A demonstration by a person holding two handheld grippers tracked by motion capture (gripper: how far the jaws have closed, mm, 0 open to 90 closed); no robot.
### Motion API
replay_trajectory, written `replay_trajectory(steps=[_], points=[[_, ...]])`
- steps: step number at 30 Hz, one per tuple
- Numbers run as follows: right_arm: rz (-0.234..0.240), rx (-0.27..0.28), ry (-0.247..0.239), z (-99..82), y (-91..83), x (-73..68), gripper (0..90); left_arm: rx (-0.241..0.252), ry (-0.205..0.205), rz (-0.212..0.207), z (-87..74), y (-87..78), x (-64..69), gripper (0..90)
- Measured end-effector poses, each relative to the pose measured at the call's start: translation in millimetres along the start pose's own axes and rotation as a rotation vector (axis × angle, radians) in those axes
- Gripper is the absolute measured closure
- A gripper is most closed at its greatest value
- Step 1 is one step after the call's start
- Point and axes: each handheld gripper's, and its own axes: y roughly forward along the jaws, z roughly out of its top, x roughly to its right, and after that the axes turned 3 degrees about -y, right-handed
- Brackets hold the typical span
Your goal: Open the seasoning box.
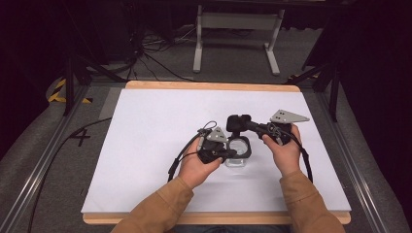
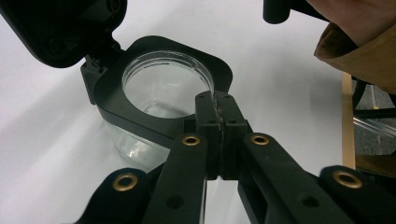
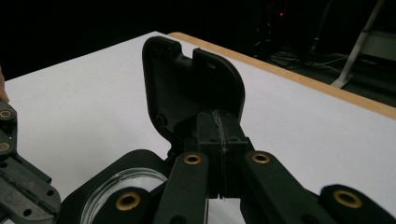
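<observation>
In the high view, a clear glass jar with a black square collar (image 1: 239,151) stands near the middle of the white table sheet (image 1: 145,145), between the person's two hands. Its black hinged lid (image 1: 238,123) is swung open and stands up on the far side of the jar. The left gripper (image 1: 228,153) comes in from the jar's left, its tips at the collar's near-left edge. The right gripper (image 1: 248,125) reaches in from the right, and its tips meet the raised lid.

In the left gripper view, the left gripper (image 2: 217,105) has its jaws clenched together with no gap between the pads, and their tips rest against the near rim of the black collar (image 2: 154,121). Whether they pinch the rim's edge I cannot tell. The jar's round glass mouth (image 2: 168,77) lies just beyond the tips, and the open lid (image 2: 60,28) hangs at the upper left.

In the right gripper view, the right gripper (image 3: 219,116) is likewise clenched, pads pressed flat to each other, their tips right against the lower inner face of the upright lid (image 3: 191,88). The jar's collar and glass mouth (image 3: 123,184) lie below and to the left of the jaws.
</observation>
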Motion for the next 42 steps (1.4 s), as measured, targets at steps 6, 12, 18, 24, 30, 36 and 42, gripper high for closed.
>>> replay_trajectory(steps=[6,12,18,24,30,36,42], points=[[0.021,0.038,0.017,3.0,-12.4,-1.3,90.0,0.026,0.000,-0.016,0.2,-13.9,-2.4,89.4],[0.013,0.055,0.023,6.8,-37.9,2.1,90.0,0.014,-0.013,0.022,-2.4,-40.6,-3.8,85.5],[-0.037,0.047,0.016,2.9,-67.9,10.2,90.0,-0.018,0.001,0.104,-14.0,-74.2,-8.5,79.3],[-0.065,0.006,0.042,-5.8,-84.0,22.6,85.9,-0.024,-0.032,0.148,-26.5,-100.6,-14.9,75.4],[-0.094,-0.073,0.029,-13.7,-94.8,35.2,78.4,-0.059,-0.064,0.192,-43.8,-124.7,-28.6,68.6],[-0.123,-0.199,0.043,-31.0,-102.6,49.2,60.9,-0.131,-0.147,0.242,-73.4,-142.7,-53.7,64.3],[-0.155,-0.247,0.064,-48.2,-101.6,61.8,53.8,-0.150,-0.211,0.258,-92.3,-146.7,-71.8,55.6]])
